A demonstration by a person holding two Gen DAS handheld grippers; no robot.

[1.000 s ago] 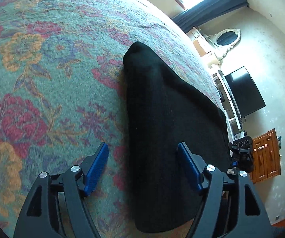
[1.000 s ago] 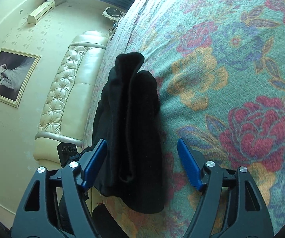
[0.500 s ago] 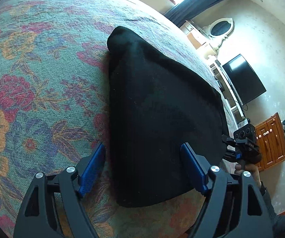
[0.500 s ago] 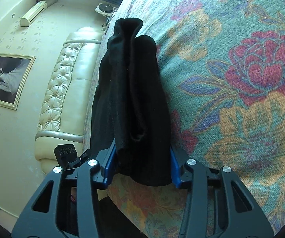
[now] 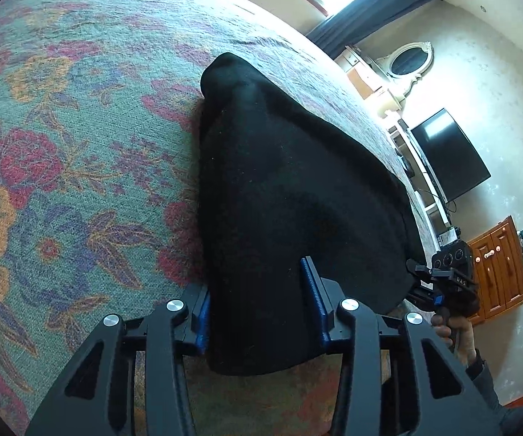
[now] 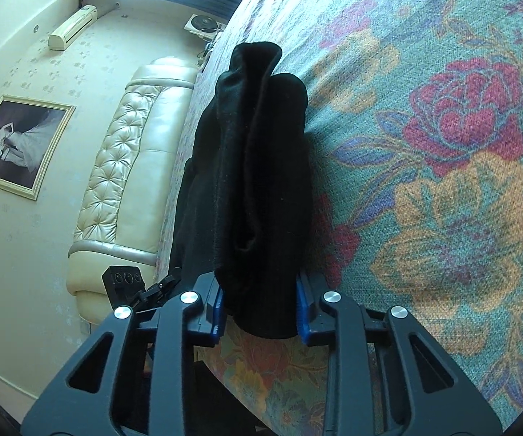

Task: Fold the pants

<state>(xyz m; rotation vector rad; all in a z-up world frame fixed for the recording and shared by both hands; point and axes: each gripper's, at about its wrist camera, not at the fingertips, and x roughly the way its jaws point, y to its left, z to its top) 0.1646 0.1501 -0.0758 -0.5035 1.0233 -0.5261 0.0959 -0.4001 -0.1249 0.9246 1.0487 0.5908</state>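
I am closing my left gripper and right gripper on the near end of the black pants, lying along the bed's near edge; open bedspread is stretching beyond.

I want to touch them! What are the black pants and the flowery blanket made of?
The black pants look like soft, matte knit or fleece: no shine, faint fuzz, and they bunch into thick rounded folds. The flowery blanket looks like coarse woven cloth, since a grid of threads shows through the pattern. Both are guesses from looks alone.
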